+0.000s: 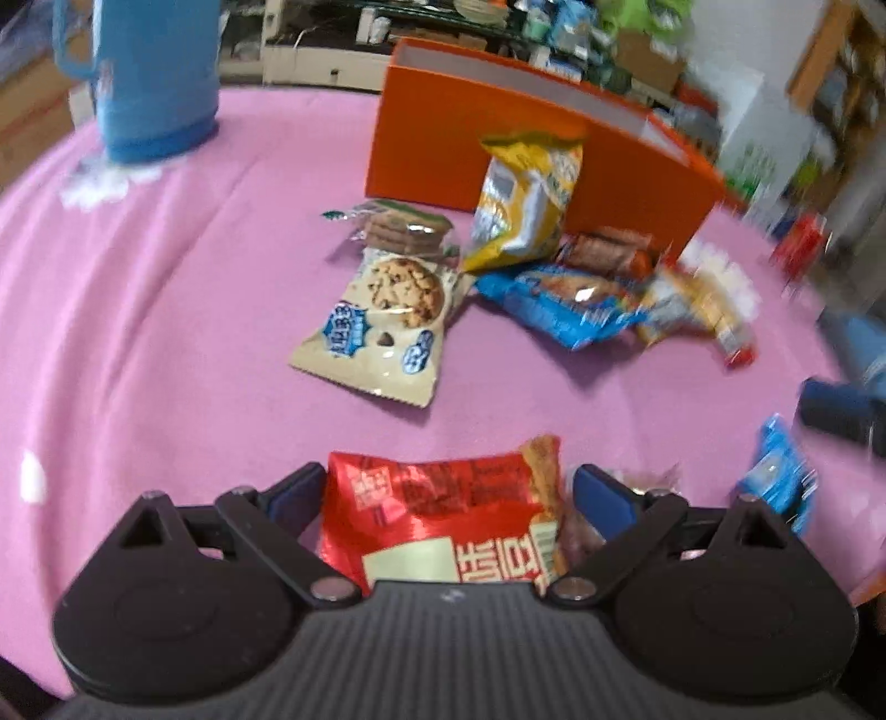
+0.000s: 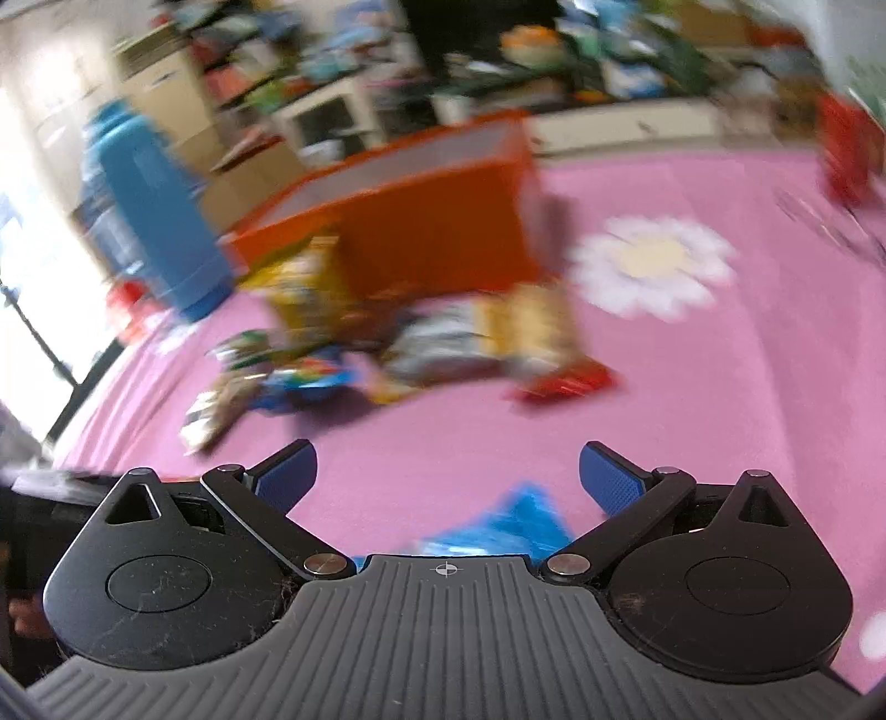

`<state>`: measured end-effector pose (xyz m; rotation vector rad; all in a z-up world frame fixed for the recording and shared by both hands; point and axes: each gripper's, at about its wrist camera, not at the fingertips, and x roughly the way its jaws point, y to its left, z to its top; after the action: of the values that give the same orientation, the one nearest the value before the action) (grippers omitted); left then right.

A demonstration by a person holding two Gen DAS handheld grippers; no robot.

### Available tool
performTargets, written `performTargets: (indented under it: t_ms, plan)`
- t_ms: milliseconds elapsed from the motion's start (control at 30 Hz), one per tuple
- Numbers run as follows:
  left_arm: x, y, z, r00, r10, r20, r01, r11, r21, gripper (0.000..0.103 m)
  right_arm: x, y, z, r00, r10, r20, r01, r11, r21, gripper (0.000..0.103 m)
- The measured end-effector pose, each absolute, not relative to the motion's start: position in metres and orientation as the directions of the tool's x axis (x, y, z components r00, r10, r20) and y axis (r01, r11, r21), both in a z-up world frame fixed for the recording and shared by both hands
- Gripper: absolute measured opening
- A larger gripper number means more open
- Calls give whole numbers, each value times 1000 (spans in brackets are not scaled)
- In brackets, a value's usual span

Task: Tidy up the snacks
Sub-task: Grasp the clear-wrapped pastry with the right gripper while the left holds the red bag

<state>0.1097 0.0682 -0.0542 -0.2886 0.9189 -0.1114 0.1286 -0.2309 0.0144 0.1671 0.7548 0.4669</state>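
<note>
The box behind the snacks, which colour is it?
Orange; the box shows best in the left wrist view.

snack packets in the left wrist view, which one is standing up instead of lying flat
The yellow packet: it stands propped against the orange box, while the cookie packet, blue packet and red packet lie flat on the pink cloth.

From my right wrist view the snack pile (image 2: 387, 343) by the orange box (image 2: 432, 221) is smeared into colour, so I cannot tell the packets apart. A blue wrapper (image 2: 498, 526) is half hidden under the rig. On the left view the red packet (image 1: 443, 509) is cut off below, and the far shelves (image 1: 498, 27) blur.
</note>
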Motion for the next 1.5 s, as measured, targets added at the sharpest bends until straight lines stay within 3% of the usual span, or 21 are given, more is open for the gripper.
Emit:
performTargets:
  t_ms: [100,233,433,733,967,1067,1133,1233,1333,1500]
  plan:
    - [113,84,-53,608,-260,-750,-77,921,-381,95,108,-182,31,562,587,-582,-585,780,222,92]
    - [108,92,-46,629,-251,-736,-82,920,-384,95,96,-136,11,475,585,-658,-693,709,130,91]
    - [104,84,-53,620,-228,-751,-56,941,-332,95,112,-111,-14,497,460,-736,-679,734,0,91]
    - [108,80,-54,616,-201,-762,-64,951,-303,95,126,-161,-17,542,389,-745,-498,863,89,93]
    - [94,54,-54,621,-192,-760,-14,967,-256,96,123,-157,-2,588,465,-662,-511,848,141,93]
    - [94,50,-58,624,-169,-763,8,978,-209,97,135,-142,-16,556,427,-713,-510,852,113,91]
    - [95,52,-58,622,-162,-766,6,979,-203,97,141,-149,-20,530,464,-710,-500,847,180,91]
    - [95,53,-59,622,-130,-772,0,986,-166,97,143,-157,-21,545,454,-705,-491,854,171,91]
    - [94,58,-60,629,-131,-766,2,986,-167,98,149,-161,-27,614,279,-738,-406,914,8,91]
    - [91,62,-57,621,-153,-769,-10,979,-203,97,150,-186,-12,609,411,-679,-380,902,205,91]
